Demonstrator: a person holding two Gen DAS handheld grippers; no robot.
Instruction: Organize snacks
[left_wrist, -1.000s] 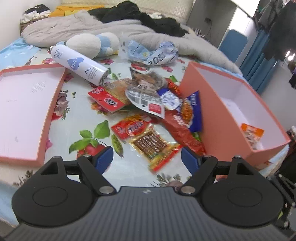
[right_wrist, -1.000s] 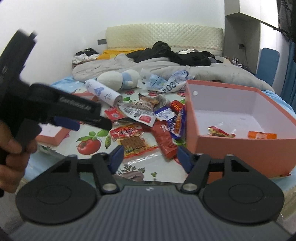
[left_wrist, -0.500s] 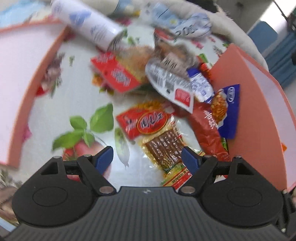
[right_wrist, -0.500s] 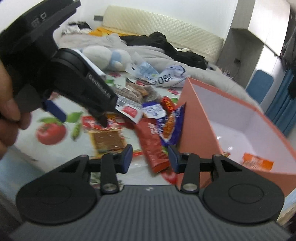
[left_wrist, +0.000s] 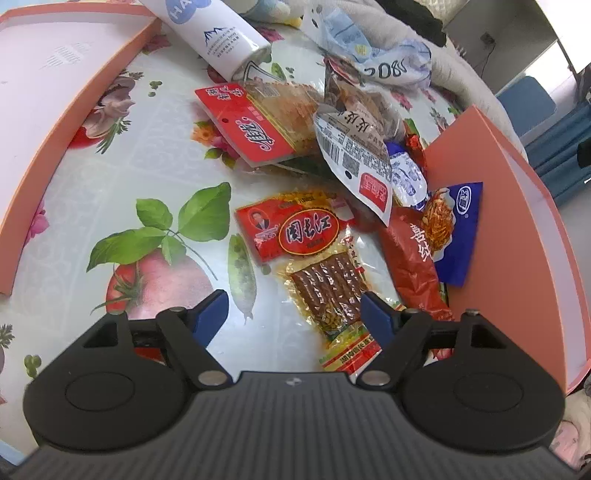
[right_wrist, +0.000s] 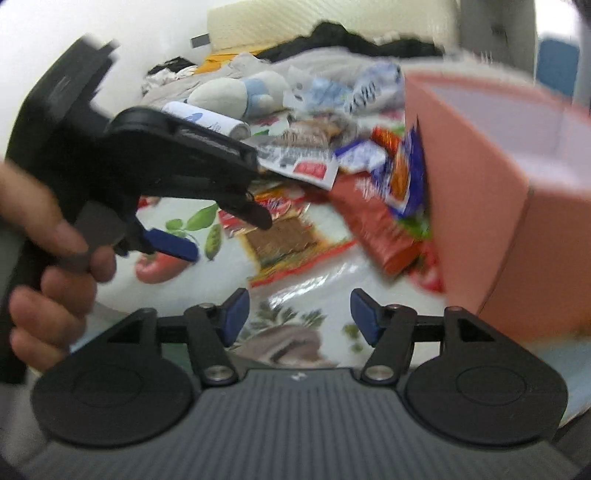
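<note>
white spray can (left_wrist: 212, 35), plush toy (right_wrist: 240, 90), grey blanket (left_wrist: 461, 74), blue chair (left_wrist: 526, 99)

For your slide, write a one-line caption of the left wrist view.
Open left gripper hovers over a sausage-stick packet beside the salmon box.

1. You're in a bedroom at home: quilted headboard (right_wrist: 332, 22) against the far wall.
2. Far side, rumpled grey bedding (left_wrist: 454, 70) w/ dark clothes (right_wrist: 347, 37) piled on it, plus a plush toy (right_wrist: 240, 90).
3. Near you, a floral oilcloth (left_wrist: 122, 192) w/ fruit & veg prints covers the surface.
4. Far right: blue chair (left_wrist: 528, 99) & blue curtain (left_wrist: 557, 166). Domestic clutter, no work kit.
</note>
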